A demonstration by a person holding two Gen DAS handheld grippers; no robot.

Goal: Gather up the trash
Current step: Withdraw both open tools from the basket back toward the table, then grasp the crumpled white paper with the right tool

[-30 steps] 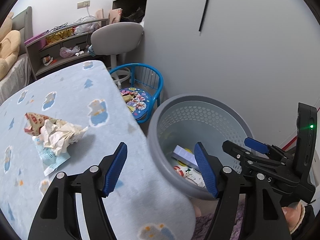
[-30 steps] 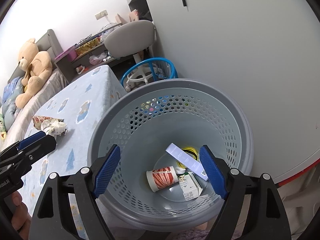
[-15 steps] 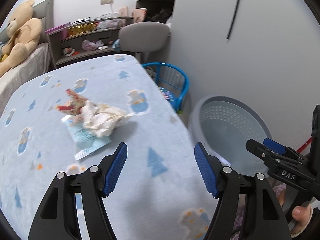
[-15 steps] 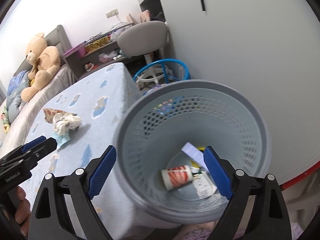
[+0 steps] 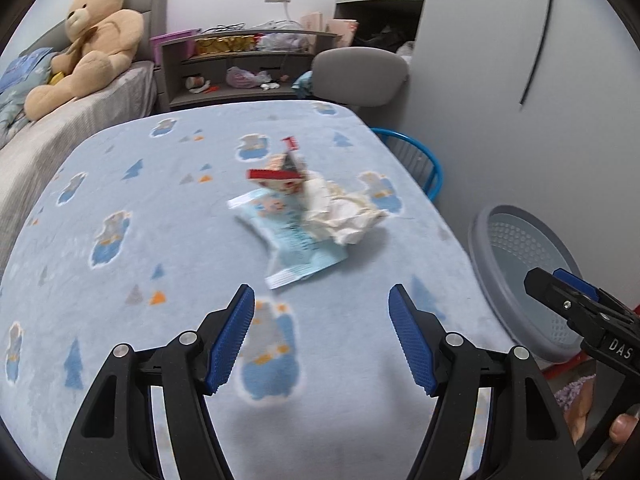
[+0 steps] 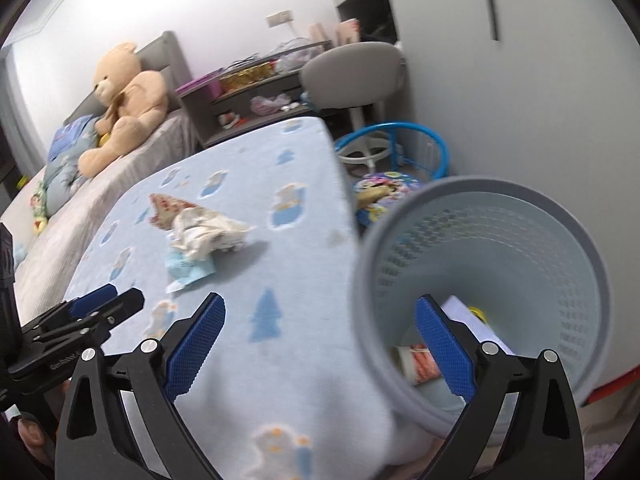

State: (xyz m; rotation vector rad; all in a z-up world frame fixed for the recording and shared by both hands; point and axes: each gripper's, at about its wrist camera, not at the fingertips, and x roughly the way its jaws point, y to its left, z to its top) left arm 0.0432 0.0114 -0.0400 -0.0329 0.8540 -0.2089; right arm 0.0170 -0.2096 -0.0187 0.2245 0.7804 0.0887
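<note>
Cup [image 6: 420,362] in basket [image 6: 592,264], right view only

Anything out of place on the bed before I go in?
Yes: a pile of trash sits mid-blanket, a crumpled tissue on a light blue wrapper, with a red-printed wrapper behind. The grey basket holds other litter.

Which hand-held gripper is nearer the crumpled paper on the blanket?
Left. The left hand-held gripper faces the crumpled paper head-on, open, short of it. The right hand-held gripper sits farther right, beside the trash basket.
</note>
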